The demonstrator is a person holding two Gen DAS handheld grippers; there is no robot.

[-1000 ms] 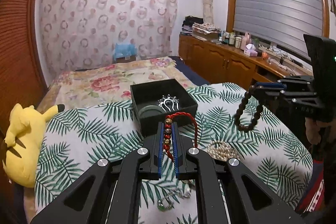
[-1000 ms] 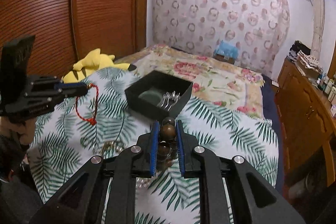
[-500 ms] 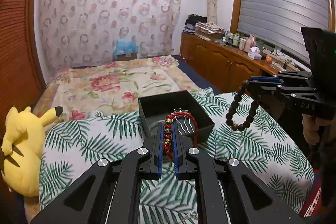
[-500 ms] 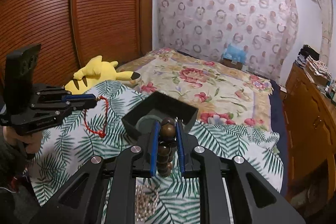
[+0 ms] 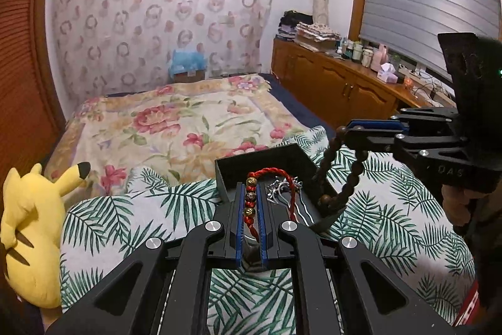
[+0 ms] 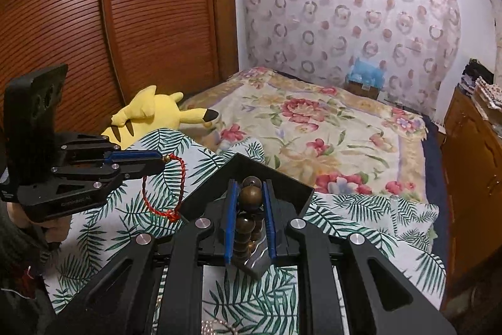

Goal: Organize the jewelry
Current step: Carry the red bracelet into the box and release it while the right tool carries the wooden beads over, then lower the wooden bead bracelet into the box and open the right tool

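Note:
My left gripper is shut on a red cord bracelet with gold beads and holds it over the near edge of the open black box. The red bracelet also shows hanging from the left gripper in the right wrist view. My right gripper is shut on a dark wooden bead bracelet. In the left wrist view this bead bracelet hangs down into the box's right side. A silver comb-like piece lies inside the box.
The box sits on a palm-leaf pillow on a floral bed. A yellow plush toy lies at the left. A pearl strand lies on the pillow near me. A wooden cabinet runs along the right.
Both grippers have moved forward to the box. The red bracelet now hangs over its near edge and the wooden bead bracelet has dropped into its right side.

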